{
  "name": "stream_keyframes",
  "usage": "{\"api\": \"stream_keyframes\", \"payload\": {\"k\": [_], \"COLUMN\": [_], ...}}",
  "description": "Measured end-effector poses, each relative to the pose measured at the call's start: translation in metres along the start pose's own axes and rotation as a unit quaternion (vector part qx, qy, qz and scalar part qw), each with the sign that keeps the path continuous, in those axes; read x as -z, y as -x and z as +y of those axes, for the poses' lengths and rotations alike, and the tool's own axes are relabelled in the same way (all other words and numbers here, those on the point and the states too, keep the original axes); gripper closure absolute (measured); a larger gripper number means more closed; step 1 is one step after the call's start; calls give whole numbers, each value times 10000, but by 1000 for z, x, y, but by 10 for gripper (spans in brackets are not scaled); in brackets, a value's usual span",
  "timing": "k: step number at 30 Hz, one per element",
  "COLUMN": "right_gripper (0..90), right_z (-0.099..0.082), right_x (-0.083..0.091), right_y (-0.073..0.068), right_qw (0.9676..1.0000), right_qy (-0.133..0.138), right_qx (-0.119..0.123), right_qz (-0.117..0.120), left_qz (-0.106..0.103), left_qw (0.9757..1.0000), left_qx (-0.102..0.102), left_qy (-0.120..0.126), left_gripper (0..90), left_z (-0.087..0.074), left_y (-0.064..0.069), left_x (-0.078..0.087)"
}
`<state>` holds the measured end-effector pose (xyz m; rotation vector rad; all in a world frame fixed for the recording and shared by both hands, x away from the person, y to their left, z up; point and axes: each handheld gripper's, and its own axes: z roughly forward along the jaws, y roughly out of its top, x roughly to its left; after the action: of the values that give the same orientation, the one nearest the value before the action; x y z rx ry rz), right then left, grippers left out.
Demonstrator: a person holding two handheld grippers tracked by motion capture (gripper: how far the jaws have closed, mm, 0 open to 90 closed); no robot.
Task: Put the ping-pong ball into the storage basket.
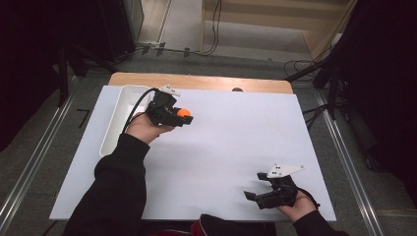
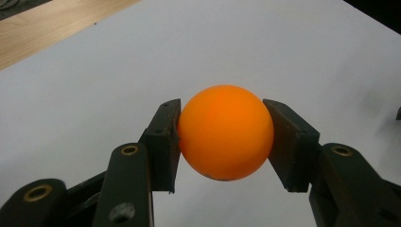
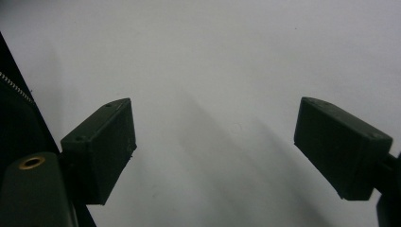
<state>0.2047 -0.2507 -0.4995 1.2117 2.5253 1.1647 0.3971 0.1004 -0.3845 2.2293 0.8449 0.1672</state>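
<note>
An orange ball (image 1: 184, 112) is clamped between the two black jaws of my left gripper (image 1: 183, 116), held above the white table sheet beside the tray. In the left gripper view the ball (image 2: 226, 132) sits squarely between both pads, touching each. My left gripper (image 2: 222, 142) is shut on it. My right gripper (image 1: 254, 186) rests low near the table's front right edge, jaws spread wide. In the right gripper view my right gripper (image 3: 215, 146) has only bare white sheet between its pads.
A long white tray (image 1: 118, 118) lies along the left side of the white sheet (image 1: 231, 142). A wooden table edge (image 1: 196, 81) shows at the back. Cables and dark stands line the floor beyond.
</note>
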Motion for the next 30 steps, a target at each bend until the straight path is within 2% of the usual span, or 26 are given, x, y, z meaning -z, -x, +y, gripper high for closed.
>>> {"api": "stream_keyframes", "payload": {"k": [17, 21, 30], "right_gripper": [122, 123, 123], "right_z": [0, 0, 0], "right_x": [0, 0, 0], "right_y": [0, 0, 0], "right_qw": [10000, 10000, 10000], "right_qy": [-10, -4, -12], "right_qx": [-4, 0, -19], "right_qz": [-7, -1, 3], "left_qz": [105, 238, 244], "left_qw": [9999, 9997, 9995], "left_qx": [70, 77, 177], "left_qy": [-7, -26, 7], "left_gripper": [502, 502, 502], "left_z": [-5, -7, -10], "left_y": [-11, -13, -19], "left_x": [12, 12, 18]}}
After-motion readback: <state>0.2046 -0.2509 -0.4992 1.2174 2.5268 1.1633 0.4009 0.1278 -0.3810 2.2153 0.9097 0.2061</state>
